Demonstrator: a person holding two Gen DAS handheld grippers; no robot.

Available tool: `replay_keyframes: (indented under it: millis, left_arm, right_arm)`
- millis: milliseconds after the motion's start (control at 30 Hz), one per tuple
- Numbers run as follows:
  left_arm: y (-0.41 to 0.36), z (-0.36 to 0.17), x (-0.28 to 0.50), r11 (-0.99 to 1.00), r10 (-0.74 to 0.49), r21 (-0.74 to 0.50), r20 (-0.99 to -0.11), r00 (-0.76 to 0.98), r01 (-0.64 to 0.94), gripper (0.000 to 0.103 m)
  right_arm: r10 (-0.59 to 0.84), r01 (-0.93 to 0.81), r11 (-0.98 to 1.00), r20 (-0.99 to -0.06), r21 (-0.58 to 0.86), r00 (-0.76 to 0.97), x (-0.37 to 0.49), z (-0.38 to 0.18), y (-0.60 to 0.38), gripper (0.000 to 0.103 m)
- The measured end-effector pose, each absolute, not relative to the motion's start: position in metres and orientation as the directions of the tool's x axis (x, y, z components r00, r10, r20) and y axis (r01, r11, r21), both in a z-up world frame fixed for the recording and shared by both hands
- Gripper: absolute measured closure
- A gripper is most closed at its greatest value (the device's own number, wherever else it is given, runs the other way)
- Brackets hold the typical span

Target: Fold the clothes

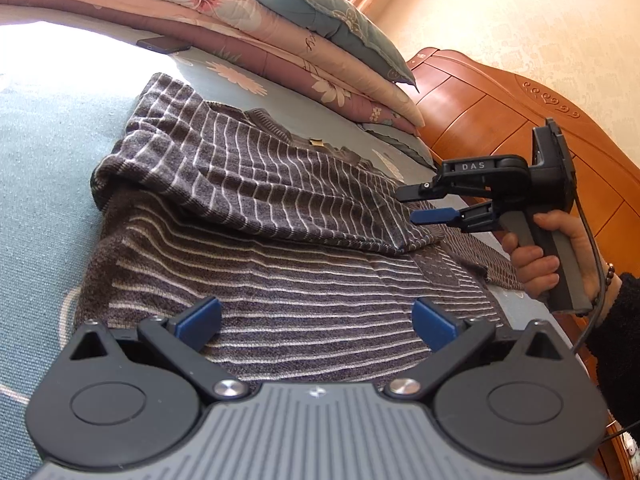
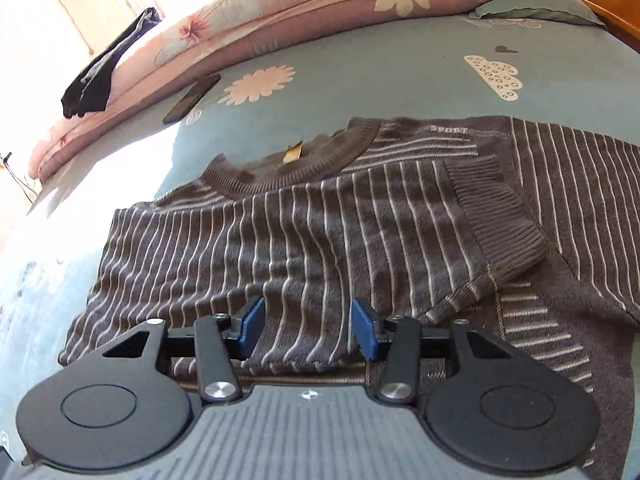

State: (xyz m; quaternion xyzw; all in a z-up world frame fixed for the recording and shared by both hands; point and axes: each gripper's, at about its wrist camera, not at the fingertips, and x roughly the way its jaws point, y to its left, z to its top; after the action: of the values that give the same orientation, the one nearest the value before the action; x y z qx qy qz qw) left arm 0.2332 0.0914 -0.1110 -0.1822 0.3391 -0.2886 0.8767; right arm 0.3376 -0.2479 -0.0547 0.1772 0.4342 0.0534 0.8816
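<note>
Our right tongs (image 2: 307, 330) stood half open and empty above the folded-over sleeve (image 2: 360, 236); left tongs (image 1: 318, 326) gaped wide, empty. The striped sweater (image 1: 280, 216) lay on the bed (image 2: 360, 92), other sleeve and body seemingly unfolded.

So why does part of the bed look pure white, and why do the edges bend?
Left wrist view: sunlight washes out the blue bedsheet at the upper left, while the striped sweater stays clear. Right wrist view: the same glare hits the left side, and the fisheye lens curves the folded quilts.
</note>
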Motion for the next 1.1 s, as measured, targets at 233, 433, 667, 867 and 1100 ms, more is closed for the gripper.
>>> replay_keyframes:
  millis: [233, 433, 667, 867, 1100]
  left_arm:
    - [0.091, -0.111, 0.234, 0.767, -0.630, -0.515, -0.490, 0.603, 0.382, 0.002]
    - [0.094, -0.110, 0.233, 0.764, -0.630, -0.528, -0.483, 0.608, 0.372, 0.002]
    - [0.108, -0.098, 0.228, 0.794, -0.560, -0.520, -0.423, 0.712, 0.316, 0.002]
    - [0.116, -0.081, 0.219, 0.860, -0.454, -0.426, -0.386, 0.803, 0.281, 0.002]
    - [0.130, -0.084, 0.223, 0.847, -0.439, -0.480, -0.387, 0.811, 0.228, 0.002]
  right_arm:
    - [0.252, 0.080, 0.937, -0.814, 0.341, 0.524, 0.351, -0.084, -0.245, 0.049]
    - [0.318, 0.002, 0.930, -0.806, 0.368, 0.499, 0.338, -0.061, -0.224, 0.048]
    - [0.367, -0.043, 0.918, -0.803, 0.395, 0.469, 0.366, -0.071, -0.177, 0.048]
    - [0.356, -0.115, 0.934, -0.857, 0.338, 0.373, 0.345, -0.080, -0.158, 0.046]
    - [0.417, -0.136, 0.906, -0.794, 0.400, 0.443, 0.357, -0.057, -0.149, 0.044]
